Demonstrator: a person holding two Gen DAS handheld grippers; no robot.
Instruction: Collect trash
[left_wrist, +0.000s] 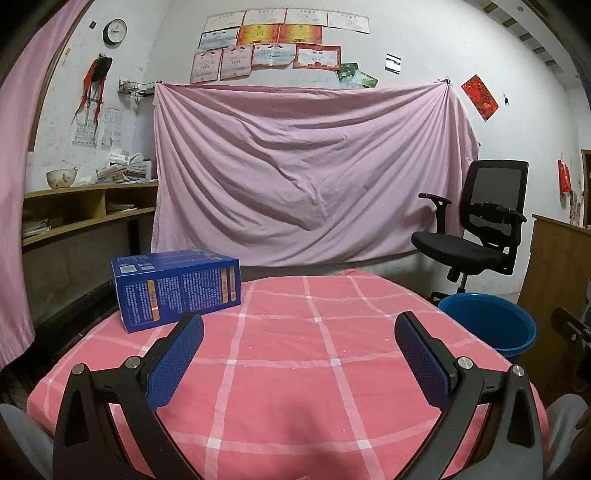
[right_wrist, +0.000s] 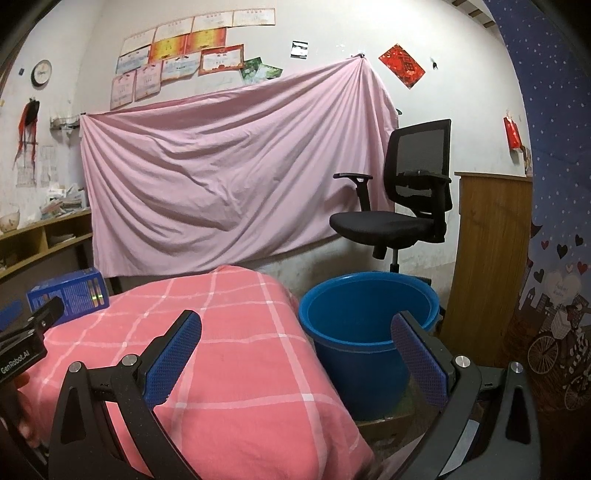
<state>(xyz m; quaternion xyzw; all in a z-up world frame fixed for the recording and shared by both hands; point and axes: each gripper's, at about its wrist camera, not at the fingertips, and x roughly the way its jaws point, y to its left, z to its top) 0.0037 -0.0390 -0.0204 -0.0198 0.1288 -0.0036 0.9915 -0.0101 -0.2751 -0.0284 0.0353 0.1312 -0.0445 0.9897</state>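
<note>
Left gripper (left_wrist: 298, 334): we see its jaws spread wide, blue pads (left_wrist: 173, 363) empty, nothing between them, held above the near part of the table (left_wrist: 332, 369), which is covered by a pink checked cloth. Right gripper (right_wrist: 295, 332): same, fingers well apart and holding nothing; its left pad (right_wrist: 171, 360) sits over the table's right edge, its right pad (right_wrist: 421, 360) in front of the blue bucket (right_wrist: 365, 332). In the right wrist view we also see part of the left gripper's body at the far left of frame, with a hand partly visible beneath it. The blue box (left_wrist: 177, 290) lies on its side at the table's far-left corner, close to the left edge, printed text face toward us; in the left wrist view the left gripper's left fingertip sits just short of it in frame, whether it touches we cannot tell. No other loose item shows on the cloth. The bucket stands on the floor just off the table's right edge, open top up; the part of its inside we can see shows only blue wall. It looks to rest on a flat brown piece, possibly cardboard. Behind the bucket, a black office chair (right_wrist: 402, 192), with a wooden cabinet (right_wrist: 487, 251) to its right. A pink sheet (left_wrist: 306, 173) hangs across the back wall beyond the table, certificates (left_wrist: 269, 44) pinned above it, a wall clock (left_wrist: 115, 31) upper left, a wooden shelf (left_wrist: 85, 210) with a bowl (left_wrist: 61, 178) and stacked papers at left.
</note>
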